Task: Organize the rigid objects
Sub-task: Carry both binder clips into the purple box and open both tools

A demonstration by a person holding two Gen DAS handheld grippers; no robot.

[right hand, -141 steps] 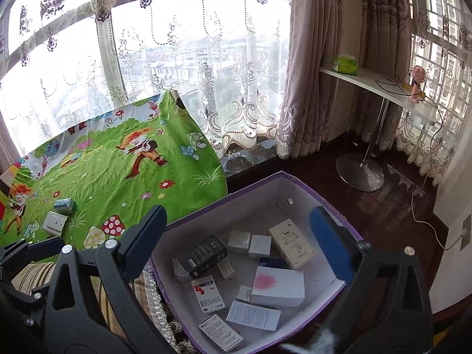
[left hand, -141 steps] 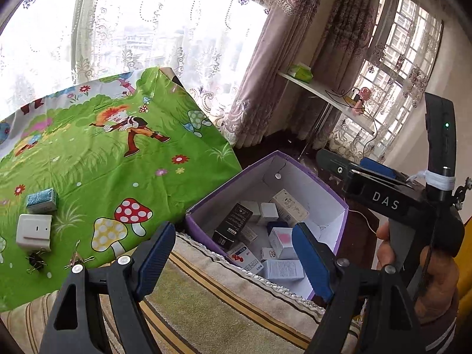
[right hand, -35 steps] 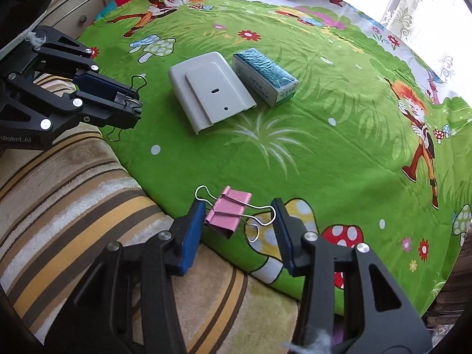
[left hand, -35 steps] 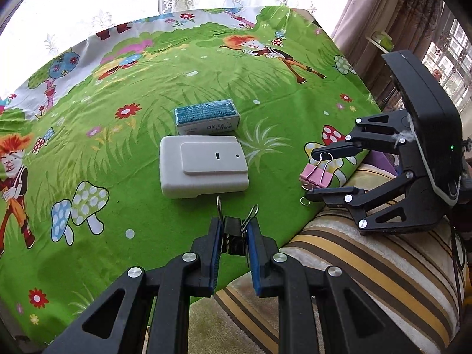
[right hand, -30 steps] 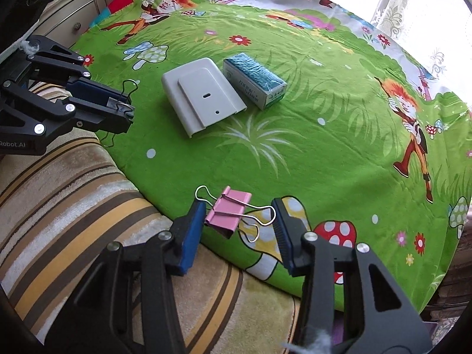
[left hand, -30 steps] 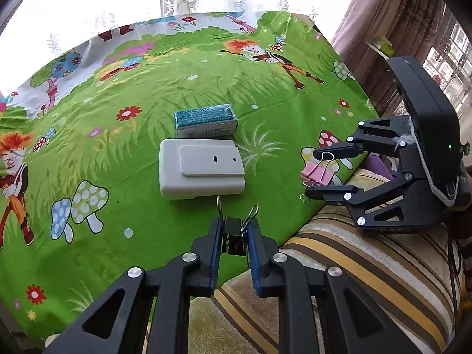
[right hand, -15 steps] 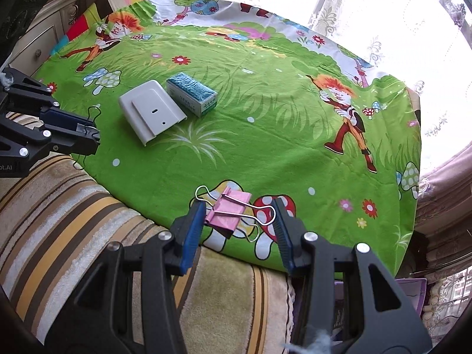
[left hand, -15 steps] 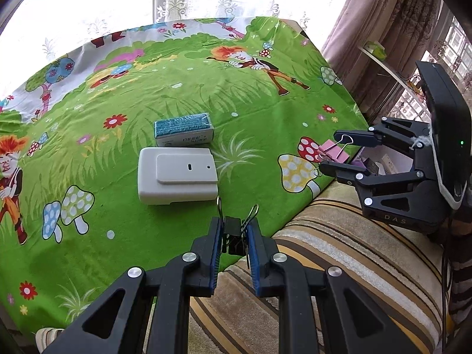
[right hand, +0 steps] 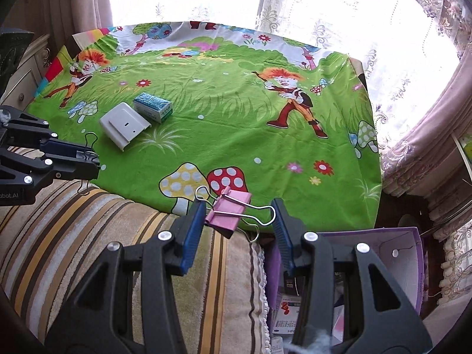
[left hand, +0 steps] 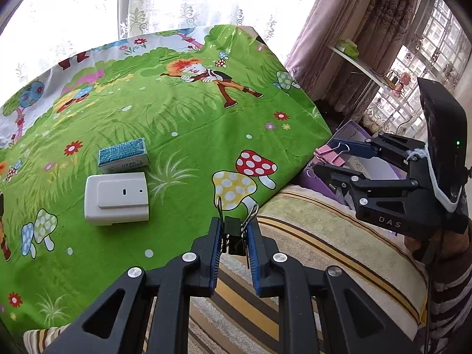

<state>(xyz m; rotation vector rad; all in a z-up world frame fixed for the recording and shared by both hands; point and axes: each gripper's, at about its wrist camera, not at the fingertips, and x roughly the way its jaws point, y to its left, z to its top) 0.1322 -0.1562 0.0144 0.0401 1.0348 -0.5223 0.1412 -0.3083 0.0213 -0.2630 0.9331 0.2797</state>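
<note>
Clamping a black binder clip (left hand: 233, 240) between its pads, your left claw (left hand: 233, 244) hangs above the edge of the green cartoon cloth (left hand: 177, 124) covering the surface. Your right claw (right hand: 237, 221) grips a pink binder clip (right hand: 228, 211) by its wire handles, above the striped towel (right hand: 88, 221) and just beside the purple box (right hand: 410, 244) of small cartons. Farther out on the cloth, a white plastic housing (left hand: 116, 199) lies just beside a teal-topped carton (left hand: 122, 156); whether they touch you cannot tell.
</note>
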